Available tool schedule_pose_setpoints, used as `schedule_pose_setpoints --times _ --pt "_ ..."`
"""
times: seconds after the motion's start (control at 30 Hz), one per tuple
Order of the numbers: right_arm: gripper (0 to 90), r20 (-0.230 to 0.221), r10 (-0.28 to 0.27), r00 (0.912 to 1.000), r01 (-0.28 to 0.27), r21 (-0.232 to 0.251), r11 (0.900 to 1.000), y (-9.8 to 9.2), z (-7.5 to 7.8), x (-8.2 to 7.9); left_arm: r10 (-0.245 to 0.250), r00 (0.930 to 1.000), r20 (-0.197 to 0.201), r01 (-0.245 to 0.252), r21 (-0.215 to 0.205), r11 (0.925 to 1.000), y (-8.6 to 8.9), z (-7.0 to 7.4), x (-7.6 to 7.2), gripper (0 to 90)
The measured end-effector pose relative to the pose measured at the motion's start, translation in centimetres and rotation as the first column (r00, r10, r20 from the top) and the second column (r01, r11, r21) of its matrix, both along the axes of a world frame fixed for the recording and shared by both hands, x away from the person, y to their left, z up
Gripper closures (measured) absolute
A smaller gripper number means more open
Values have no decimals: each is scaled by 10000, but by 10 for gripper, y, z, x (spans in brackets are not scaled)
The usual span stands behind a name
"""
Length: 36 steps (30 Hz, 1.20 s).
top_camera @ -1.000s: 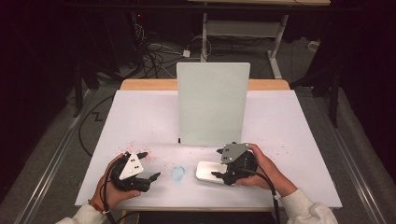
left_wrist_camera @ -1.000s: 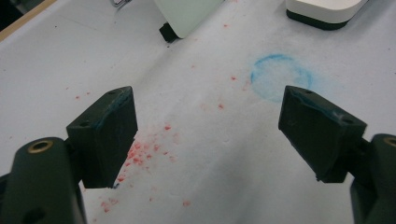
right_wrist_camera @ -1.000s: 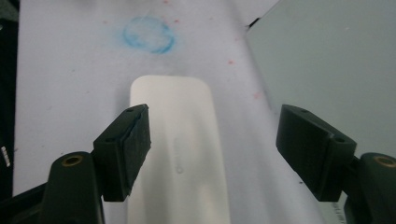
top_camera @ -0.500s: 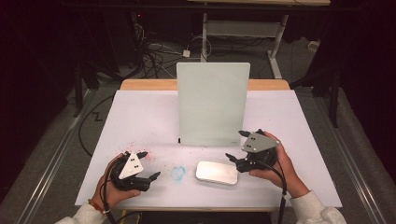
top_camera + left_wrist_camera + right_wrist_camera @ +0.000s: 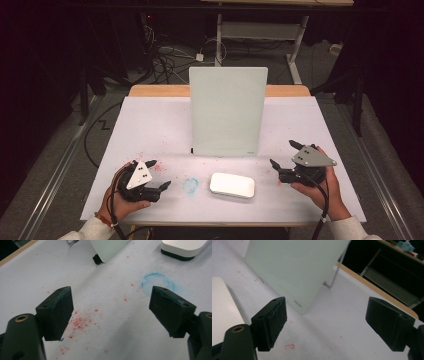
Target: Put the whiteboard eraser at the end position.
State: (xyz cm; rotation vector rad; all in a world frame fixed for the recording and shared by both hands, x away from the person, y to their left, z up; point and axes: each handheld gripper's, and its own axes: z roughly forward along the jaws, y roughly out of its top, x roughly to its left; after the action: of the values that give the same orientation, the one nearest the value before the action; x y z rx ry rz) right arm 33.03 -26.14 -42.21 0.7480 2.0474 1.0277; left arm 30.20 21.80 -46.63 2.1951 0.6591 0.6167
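A white rounded block with a dark base point(image 5: 232, 185) lies flat near the table's front edge; its corner shows in the left gripper view point(image 5: 183, 248) and its edge in the right gripper view point(image 5: 222, 310). My left gripper point(image 5: 158, 176) rests at the front left, open, jaws wide with nothing between them point(image 5: 111, 312). My right gripper point(image 5: 284, 155) sits at the front right, open and empty point(image 5: 325, 322), well clear of the block. A pale green board point(image 5: 227, 112) stands upright on a stand at mid-table point(image 5: 294, 267).
The table is covered with white paper point(image 5: 150, 125) flecked with red spots point(image 5: 80, 320) and a blue ring mark point(image 5: 190, 185) left of the block. A wooden table edge point(image 5: 155, 91) runs along the back. Cables and a desk frame lie beyond on the floor.
My right gripper has let go of the white block and drawn away to the right, now open. The block stays flat on the table. The left gripper has not moved.
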Motion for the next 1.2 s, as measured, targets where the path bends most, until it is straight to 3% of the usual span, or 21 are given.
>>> schedule_pose_setpoints --times 0.2,0.37,0.63,1.2 --pt "184 -14 -551 9985 552 298 9980 -22 -15 -12 249 9997 68 -249 50 9997 0 0 -1 190" --pt "184 -247 -481 9985 485 155 9987 -28 -28 -23 339 9994 122 -340 72 9994 1 1 -3 190" --pt "169 -100 -450 9989 454 376 9983 -27 -26 -27 424 9990 102 -424 -28 9991 4 1 -5 190" --pt "168 -111 -473 9988 475 240 9986 -25 -27 -25 425 9991 51 -425 11 9991 2 1 -5 190"
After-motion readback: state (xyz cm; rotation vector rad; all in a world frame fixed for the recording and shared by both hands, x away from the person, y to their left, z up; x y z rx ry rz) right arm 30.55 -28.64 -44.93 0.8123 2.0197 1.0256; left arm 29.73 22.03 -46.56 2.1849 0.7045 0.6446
